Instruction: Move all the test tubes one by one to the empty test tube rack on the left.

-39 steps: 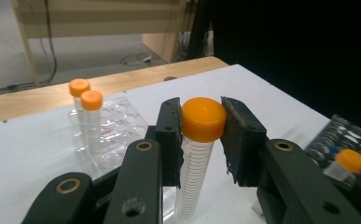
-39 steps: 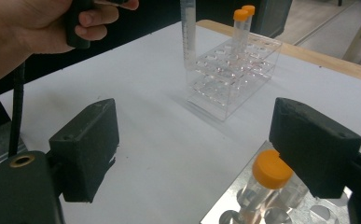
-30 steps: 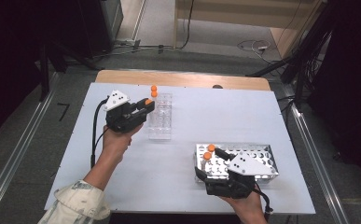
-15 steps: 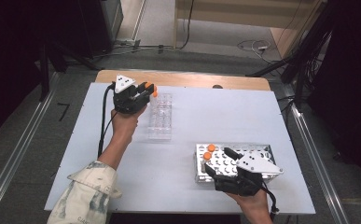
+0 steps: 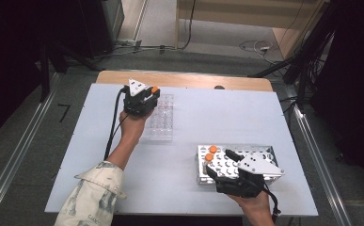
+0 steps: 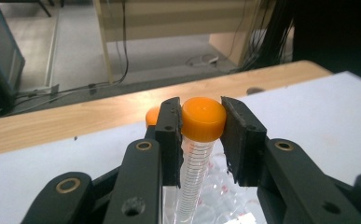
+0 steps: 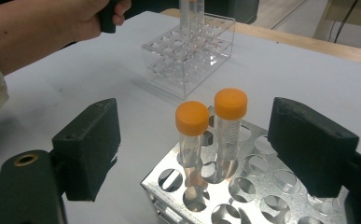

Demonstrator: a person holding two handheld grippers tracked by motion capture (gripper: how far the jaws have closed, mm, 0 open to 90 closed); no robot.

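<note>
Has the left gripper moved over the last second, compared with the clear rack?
Yes. The left gripper, shut on an orange-capped tube, has moved along the clear rack toward the table's far edge.

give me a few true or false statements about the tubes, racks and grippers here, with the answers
1. The left gripper is shut on a tube by its orange cap. True.
2. Two capped tubes stand in the metal rack. True.
3. The right gripper is clamped on a tube. False: its jaws stand open on either side of the two tubes, touching neither.
4. The clear rack sits nearer the person than the metal rack. False: it is farther back, on the left of the table.
5. The caps are blue. False: they are orange.
</note>
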